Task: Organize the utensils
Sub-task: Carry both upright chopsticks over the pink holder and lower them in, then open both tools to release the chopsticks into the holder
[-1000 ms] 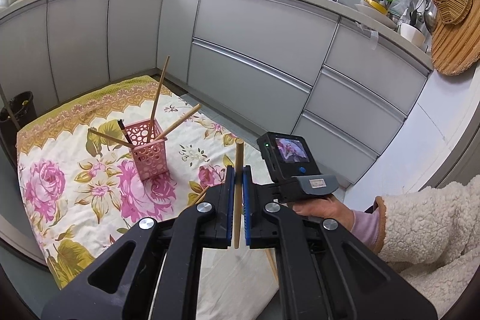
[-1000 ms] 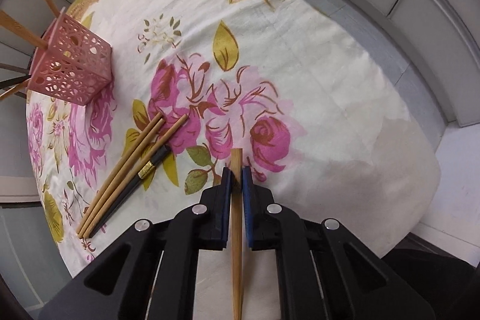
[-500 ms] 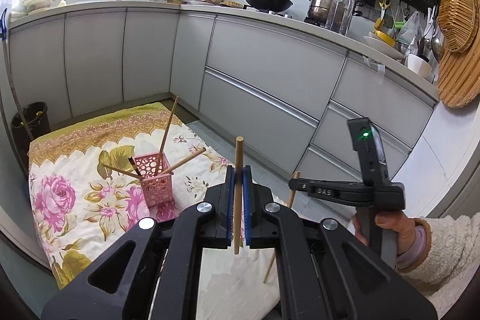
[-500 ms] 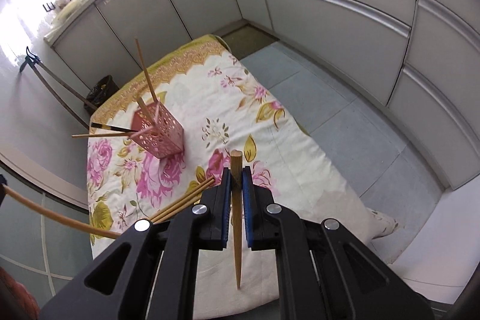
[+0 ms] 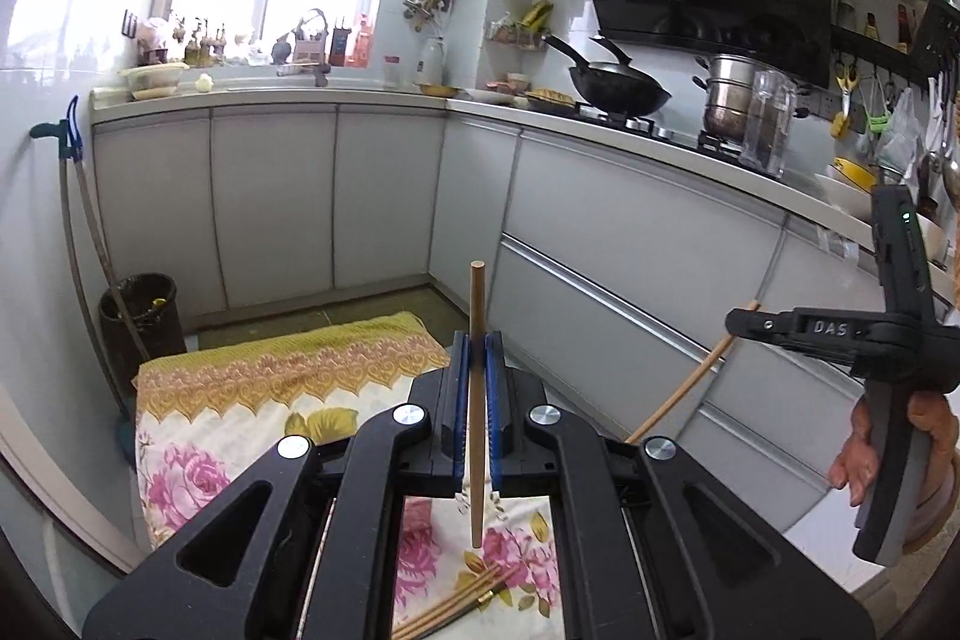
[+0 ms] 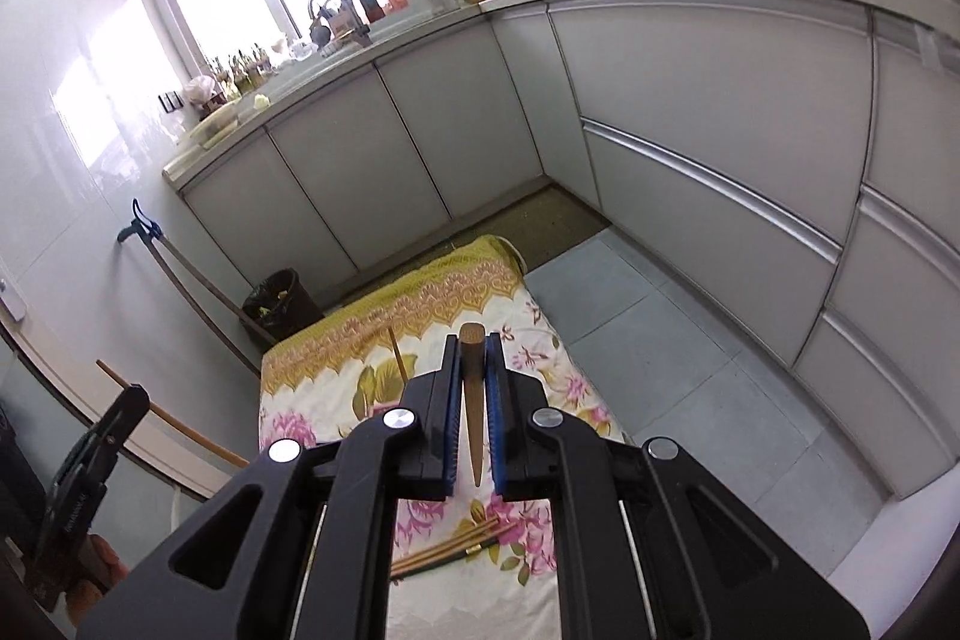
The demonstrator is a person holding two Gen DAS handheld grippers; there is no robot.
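"das" lettering on right claw (image 5: 744,323) — chopstick (image 5: 690,382) clamped

Both my grippers are way higher than a second ago. The left gripper (image 5: 477,340) tilts up, so I'm looking at cabinets and counter instead of down on the floral cloth (image 5: 198,436), and the pink holder has dropped out of sight under it. The right gripper (image 6: 472,343) climbs even more: the cloth (image 6: 420,304) shrinks far below, and the loose chopsticks (image 6: 447,550) slide behind its frame.
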